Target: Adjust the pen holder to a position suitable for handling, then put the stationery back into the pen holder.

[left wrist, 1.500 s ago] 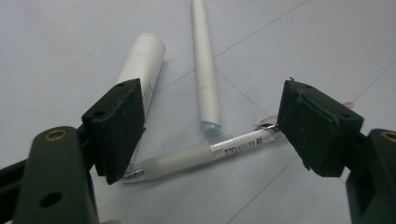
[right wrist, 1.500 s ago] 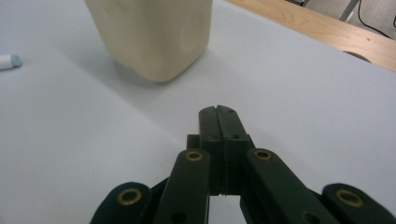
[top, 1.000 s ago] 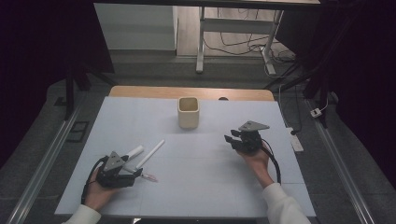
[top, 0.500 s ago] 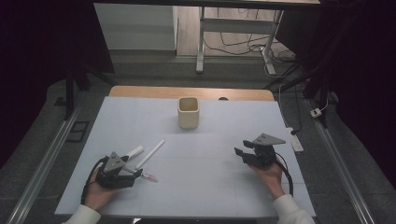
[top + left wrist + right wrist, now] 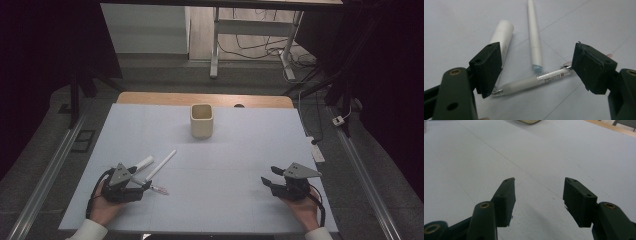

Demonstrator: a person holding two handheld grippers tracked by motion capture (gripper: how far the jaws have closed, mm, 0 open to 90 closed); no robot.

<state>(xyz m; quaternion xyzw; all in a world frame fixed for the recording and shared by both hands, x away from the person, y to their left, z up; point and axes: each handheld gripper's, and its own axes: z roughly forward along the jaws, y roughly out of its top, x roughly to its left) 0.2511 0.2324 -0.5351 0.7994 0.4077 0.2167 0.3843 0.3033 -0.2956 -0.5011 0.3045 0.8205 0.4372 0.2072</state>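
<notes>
My left gripper (image 5: 146, 183) rests near the front left of the white table (image 5: 225, 150), and in the left gripper view it (image 5: 537, 53) stands open. A clear gel pen (image 5: 534, 81) lies on the table across the gap between its jaws, and the pads do not press on it. Just beyond lie a short white marker (image 5: 504, 37) and a long white pen (image 5: 534, 37); the high view shows the marker (image 5: 144, 163), long pen (image 5: 162, 164) and gel pen (image 5: 158, 189). My right gripper (image 5: 270, 176) at the front right has just been opening; it (image 5: 539, 187) is open with nothing between its jaws.
A cream square cup (image 5: 201, 120) stands upright at the middle back of the table, and its base (image 5: 527, 121) shows at the top of the right gripper view. A wooden strip (image 5: 160, 98) runs along the far edge. Cables and a desk frame lie on the floor beyond.
My right gripper has moved to the right and nearer the table's front edge, and its jaws stand wider apart. The left gripper and the pens have not moved.
</notes>
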